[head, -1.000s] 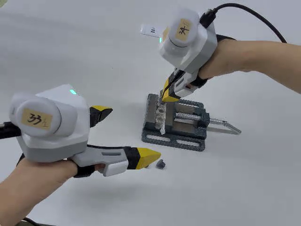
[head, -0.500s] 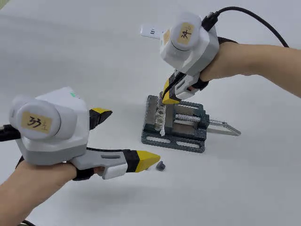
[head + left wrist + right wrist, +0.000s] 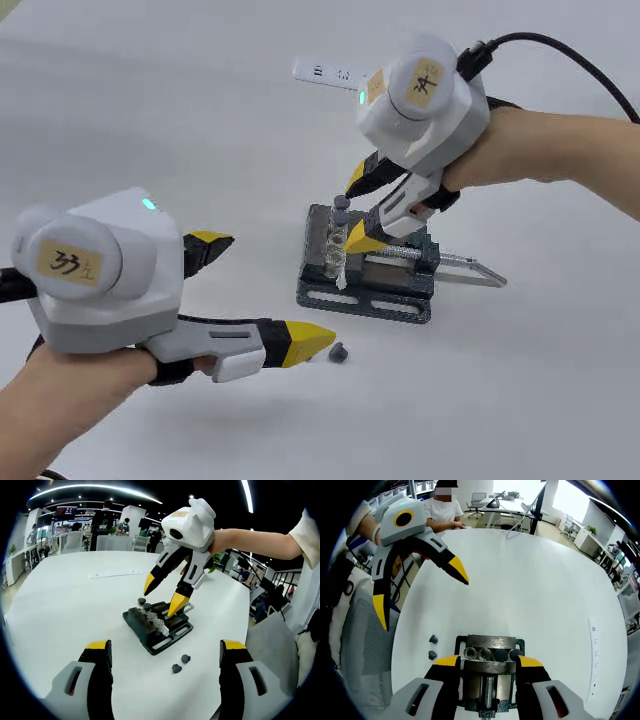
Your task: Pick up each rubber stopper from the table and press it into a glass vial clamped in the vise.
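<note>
Right claw (image 3: 355, 216) hangs wide and empty above the vise (image 3: 385, 290), two of its vials (image 3: 500, 654) plugged; left claw (image 3: 277, 288) gapes wide too, near two loose stoppers (image 3: 185, 658) on the counter (image 3: 150, 120).

The white table (image 3: 150, 100) bears a dark vise (image 3: 362, 295) near its middle, 2 loose grey stoppers (image 3: 185, 658) close together near the vise's base, and a white strip (image 3: 325, 72) well apart from them.
</note>
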### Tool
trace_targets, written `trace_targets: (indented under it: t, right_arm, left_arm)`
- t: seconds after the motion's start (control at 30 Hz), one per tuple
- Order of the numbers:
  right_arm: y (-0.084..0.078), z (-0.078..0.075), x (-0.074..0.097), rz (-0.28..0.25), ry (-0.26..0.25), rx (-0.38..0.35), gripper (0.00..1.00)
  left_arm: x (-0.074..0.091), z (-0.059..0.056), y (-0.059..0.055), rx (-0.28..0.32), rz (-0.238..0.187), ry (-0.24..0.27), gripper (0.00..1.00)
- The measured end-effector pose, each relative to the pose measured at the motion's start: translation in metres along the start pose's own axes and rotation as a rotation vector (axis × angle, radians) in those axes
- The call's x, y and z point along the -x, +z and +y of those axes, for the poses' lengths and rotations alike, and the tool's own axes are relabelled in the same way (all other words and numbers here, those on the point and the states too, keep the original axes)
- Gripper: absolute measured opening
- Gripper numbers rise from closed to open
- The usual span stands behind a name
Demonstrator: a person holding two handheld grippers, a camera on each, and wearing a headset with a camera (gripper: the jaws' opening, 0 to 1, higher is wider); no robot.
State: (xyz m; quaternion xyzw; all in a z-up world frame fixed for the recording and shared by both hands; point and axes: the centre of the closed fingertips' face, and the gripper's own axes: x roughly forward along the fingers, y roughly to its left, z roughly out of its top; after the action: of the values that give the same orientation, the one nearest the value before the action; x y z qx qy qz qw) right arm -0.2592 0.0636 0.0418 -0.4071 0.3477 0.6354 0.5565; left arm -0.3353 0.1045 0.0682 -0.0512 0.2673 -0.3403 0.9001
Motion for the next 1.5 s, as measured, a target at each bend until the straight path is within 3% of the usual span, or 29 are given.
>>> trace_targets:
  t: [0.27, 0.7, 0.87, 0.9, 0.93, 1.03, 1.13, 1.2, 1.23, 1.33, 1.5]
  right_arm:
    - [0.001, 0.026, 0.008, -0.058, -0.002, 0.001, 0.42]
    - [-0.005, 0.075, -0.001, -0.059, 0.051, 0.052, 0.4]
    - [-0.01, 0.094, -0.013, -0.046, 0.094, 0.152, 0.37]
    - [-0.009, 0.093, -0.015, -0.056, 0.078, 0.193, 0.34]
    - [-0.012, 0.099, -0.018, -0.05, 0.1, 0.205, 0.31]
    - [-0.018, 0.102, -0.026, -0.037, 0.113, 0.21, 0.3]
    - [-0.024, 0.107, -0.033, -0.011, 0.129, 0.279, 0.27]
    - [-0.03, 0.108, -0.04, 0.002, 0.133, 0.277, 0.24]
    - [-0.031, 0.109, -0.042, 0.003, 0.141, 0.321, 0.23]
    - [-0.035, 0.111, -0.049, 0.016, 0.146, 0.331, 0.19]
    - [-0.03, 0.114, -0.053, 0.006, 0.142, 0.419, 0.15]
  left_arm:
    - [0.005, -0.004, -0.002, -0.017, 0.004, -0.007, 0.88]
    - [0.017, -0.011, -0.012, -0.035, 0.011, -0.004, 0.88]
    - [0.022, -0.015, -0.016, -0.033, 0.011, 0.002, 0.88]
    - [0.023, -0.015, -0.016, -0.034, 0.011, 0.003, 0.88]
    - [0.024, -0.016, -0.017, -0.033, 0.011, 0.006, 0.88]
    - [0.027, -0.017, -0.018, -0.025, 0.005, 0.015, 0.88]
    - [0.03, -0.016, -0.022, -0.022, 0.008, 0.021, 0.88]
    - [0.031, -0.015, -0.023, -0.017, 0.01, 0.027, 0.87]
    - [0.031, -0.015, -0.023, -0.016, 0.009, 0.03, 0.87]
    - [0.032, -0.017, -0.023, -0.01, 0.006, 0.036, 0.87]
    - [0.034, -0.018, -0.025, 0.0, 0.006, 0.041, 0.87]
